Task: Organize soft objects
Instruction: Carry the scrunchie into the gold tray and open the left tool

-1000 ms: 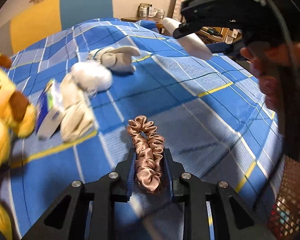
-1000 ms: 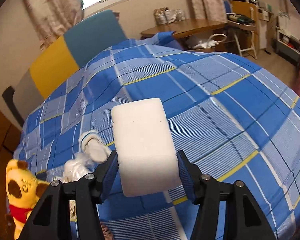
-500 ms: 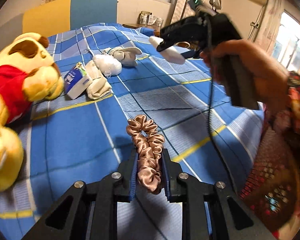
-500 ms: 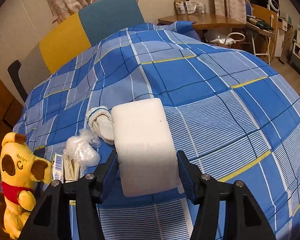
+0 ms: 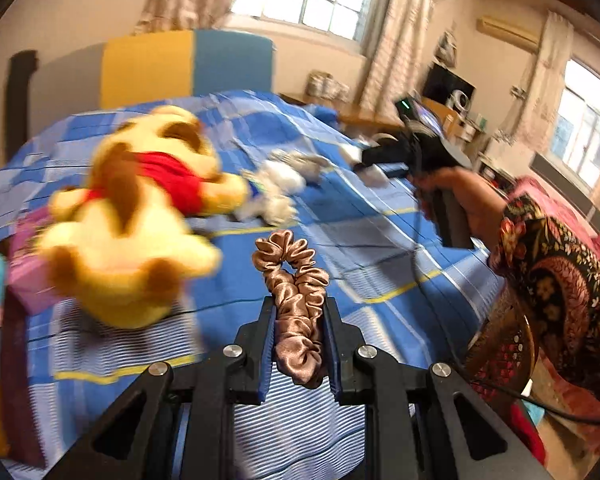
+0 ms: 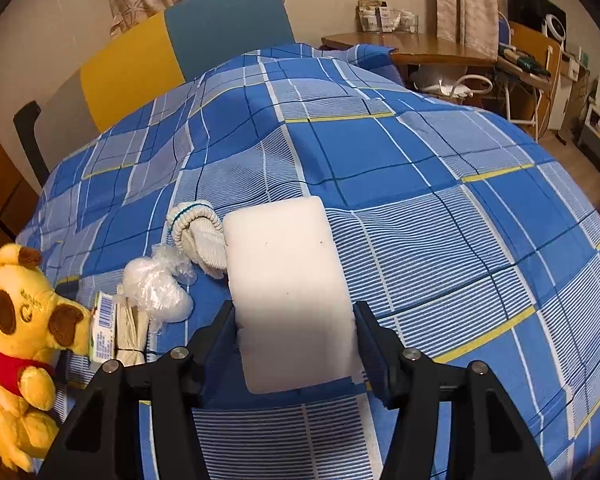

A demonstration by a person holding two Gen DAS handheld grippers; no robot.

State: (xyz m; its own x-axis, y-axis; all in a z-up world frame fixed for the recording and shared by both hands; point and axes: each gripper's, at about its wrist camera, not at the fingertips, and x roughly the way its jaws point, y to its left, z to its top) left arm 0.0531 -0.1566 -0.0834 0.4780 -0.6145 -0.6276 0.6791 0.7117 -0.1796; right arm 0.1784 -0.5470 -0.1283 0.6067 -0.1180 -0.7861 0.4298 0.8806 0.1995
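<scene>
Seen from the left wrist: left gripper (image 5: 299, 334) clamped on a rose-brown satin scrunchie (image 5: 296, 304), squeezed long between the two jaws and raised above the blue plaid bedspread (image 5: 380, 264). To the left, blurred, a yellow plush bear in a red shirt (image 5: 140, 220) lying on the spread, with a purple box (image 5: 30, 276) at its side near the bed edge. Beyond the bear, a blurred cluster of small white and grey soft items (image 5: 284, 184), too smeared to name. At right, a hand in a floral sleeve (image 5: 460, 204) gripping the handle of the right gripper (image 5: 364, 164), pointed toward that cluster. Seen from the right wrist: right gripper (image 6: 296, 340) closed on a white foam block (image 6: 288, 296), held over the bedspread (image 6: 440, 220). Just beside the block's left edge, a rolled white sock with a teal stripe (image 6: 198, 236). Left of and nearer than the sock, a crumpled clear plastic bag (image 6: 158, 284), then a folded cream cloth (image 6: 132, 332) and a small printed tissue pack (image 6: 102, 328) touching the muzzle of the plush bear (image 6: 20, 344), sitting upright at the bed's left edge. Yellow-and-teal headboard (image 6: 180, 44) behind.
</scene>
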